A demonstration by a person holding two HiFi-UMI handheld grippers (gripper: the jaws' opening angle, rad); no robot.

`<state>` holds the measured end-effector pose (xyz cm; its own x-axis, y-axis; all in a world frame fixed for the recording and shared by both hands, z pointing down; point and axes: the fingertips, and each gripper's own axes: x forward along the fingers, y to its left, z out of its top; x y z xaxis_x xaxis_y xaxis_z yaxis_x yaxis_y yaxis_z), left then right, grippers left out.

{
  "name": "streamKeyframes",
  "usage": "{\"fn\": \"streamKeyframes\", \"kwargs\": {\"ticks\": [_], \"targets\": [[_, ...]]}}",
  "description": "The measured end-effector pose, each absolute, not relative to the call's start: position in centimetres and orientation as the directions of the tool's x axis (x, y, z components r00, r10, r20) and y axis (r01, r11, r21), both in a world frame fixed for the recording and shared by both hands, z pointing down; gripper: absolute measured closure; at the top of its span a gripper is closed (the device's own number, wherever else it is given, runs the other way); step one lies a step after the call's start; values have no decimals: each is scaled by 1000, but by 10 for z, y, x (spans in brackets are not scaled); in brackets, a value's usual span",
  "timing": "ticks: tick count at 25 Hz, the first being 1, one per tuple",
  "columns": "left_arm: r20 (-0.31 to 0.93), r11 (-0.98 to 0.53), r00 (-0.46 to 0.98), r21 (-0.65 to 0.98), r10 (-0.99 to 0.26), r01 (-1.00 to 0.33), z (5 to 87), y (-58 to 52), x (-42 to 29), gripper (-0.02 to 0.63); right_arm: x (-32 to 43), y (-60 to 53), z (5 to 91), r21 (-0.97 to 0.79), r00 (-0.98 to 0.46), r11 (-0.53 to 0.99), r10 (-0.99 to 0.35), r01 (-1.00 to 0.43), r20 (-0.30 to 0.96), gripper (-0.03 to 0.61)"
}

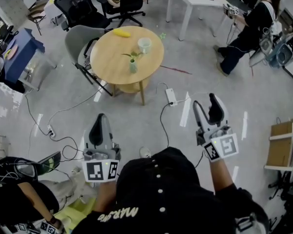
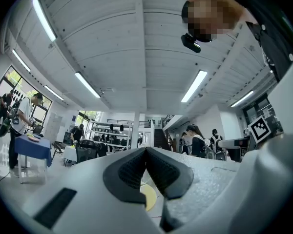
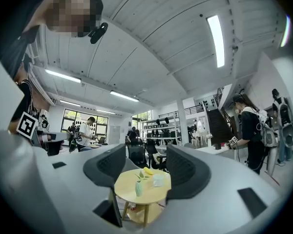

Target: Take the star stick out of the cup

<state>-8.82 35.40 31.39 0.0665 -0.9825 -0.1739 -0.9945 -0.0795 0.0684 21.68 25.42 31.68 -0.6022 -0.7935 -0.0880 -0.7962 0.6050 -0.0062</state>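
**Desk:** Item one, the tools?

**Operator:** I am logging the left gripper [image 2: 146,150] with its jaws pressed together at the tips and nothing lying between them. I am logging the right gripper [image 3: 145,150] with its jaws standing wide apart and gripping nothing. The round table [image 1: 112,57] is showing through the gap, well away from the pads. I am holding both grippers out over the floor [image 1: 151,126], well short of the table's near edge.

**Desk:** Item two, the table?

**Operator:** I am seeing three pieces resting on it.
- The cup [image 1: 144,45], pale and translucent, is standing upright near the far right edge.
- A small vase [image 1: 132,66] with a green sprig is standing close to the middle, a little toward the near edge.
- A banana [image 1: 121,32] is lying at the far edge, apart from the cup.

**Desk:** Item three, the star stick?

**Operator:** I am seeing a thin pink stick [image 1: 175,70] lying on the floor just beyond the table's right edge. It is too small for me to tell whether it is carrying a star.
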Motion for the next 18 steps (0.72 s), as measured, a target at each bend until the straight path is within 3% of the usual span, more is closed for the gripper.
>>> {"fn": "streamKeyframes", "kwargs": {"ticks": [18], "targets": [[-147,-79,69,62,-987,-995,330,276,-108,611,208,175,333,-32,-579,582,-812,-813,-70,328]]}}
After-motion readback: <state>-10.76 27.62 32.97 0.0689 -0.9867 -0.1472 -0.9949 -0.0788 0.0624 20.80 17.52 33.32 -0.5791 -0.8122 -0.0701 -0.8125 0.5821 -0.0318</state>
